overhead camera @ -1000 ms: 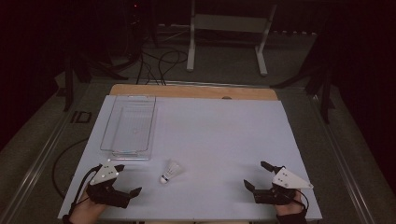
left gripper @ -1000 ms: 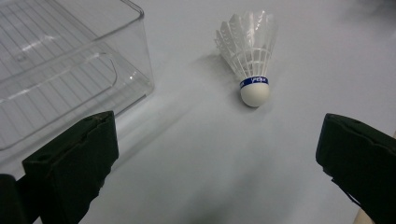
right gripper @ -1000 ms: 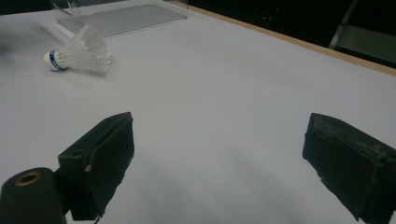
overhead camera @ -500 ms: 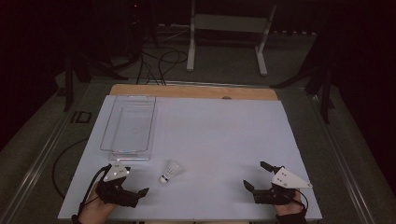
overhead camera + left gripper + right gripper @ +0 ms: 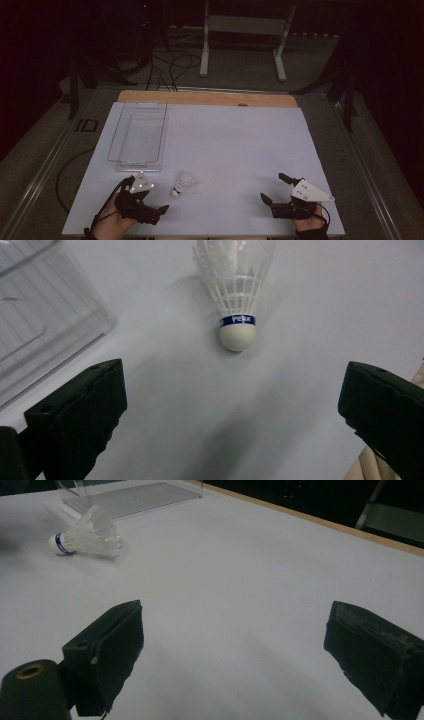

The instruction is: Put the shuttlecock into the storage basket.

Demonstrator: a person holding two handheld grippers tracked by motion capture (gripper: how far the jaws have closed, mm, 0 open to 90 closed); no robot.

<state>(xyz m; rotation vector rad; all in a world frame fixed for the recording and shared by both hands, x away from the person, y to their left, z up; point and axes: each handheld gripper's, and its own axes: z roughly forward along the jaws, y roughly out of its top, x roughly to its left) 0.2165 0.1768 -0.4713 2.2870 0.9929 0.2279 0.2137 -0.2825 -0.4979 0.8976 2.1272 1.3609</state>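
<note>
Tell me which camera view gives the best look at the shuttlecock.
The left gripper view: the shuttlecock lies close ahead, its white cork and blue band sharp. The right gripper view shows it farther off on its side, and the high view shows it small, near the clear tray.

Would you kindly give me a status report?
Left gripper open near shuttlecock. Right gripper open, idle. Clear tray beside. Path unobstructed.

High view overhead from six o'clock; both gripper views low, sharing the shuttlecock (image 5: 182, 183) near seven o'clock.
</note>
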